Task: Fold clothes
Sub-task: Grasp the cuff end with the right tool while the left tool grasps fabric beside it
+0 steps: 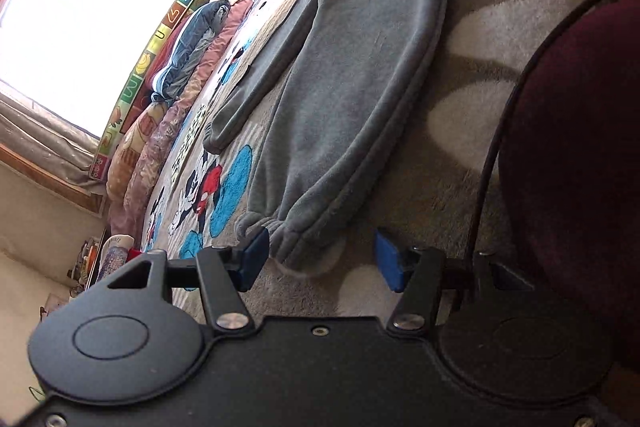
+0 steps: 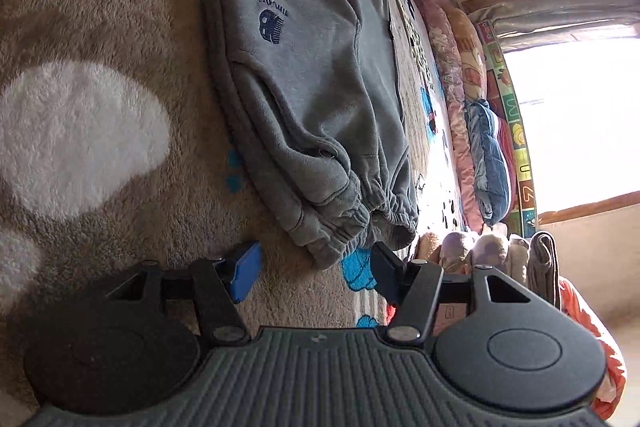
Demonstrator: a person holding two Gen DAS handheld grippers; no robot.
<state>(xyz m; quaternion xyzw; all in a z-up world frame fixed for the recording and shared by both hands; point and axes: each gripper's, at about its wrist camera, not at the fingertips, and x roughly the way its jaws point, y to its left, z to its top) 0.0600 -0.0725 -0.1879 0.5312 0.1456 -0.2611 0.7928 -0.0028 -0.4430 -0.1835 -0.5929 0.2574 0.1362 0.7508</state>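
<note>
Both grippers' fingers [image 1: 256,259] apart, nr grey sweatpants [image 1: 352,67] cuffs.

Both wrist views sit low and close over the patterned rug [image 1: 460,131], rolled sideways, facing along the grey sweatpants [image 1: 352,67] from opposite ends; both share the sweatpants, the rug and the bright window [image 2: 576,123].

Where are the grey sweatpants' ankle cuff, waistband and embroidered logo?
ankle cuff [image 1: 296,241], left wrist view, on the gathered elastic hem of the near leg.
waistband [image 2: 340,227], right wrist view, on the ribbed elastic edge.
embroidered logo [image 2: 271,26], right wrist view, on the dark blue stitched letters.
</note>
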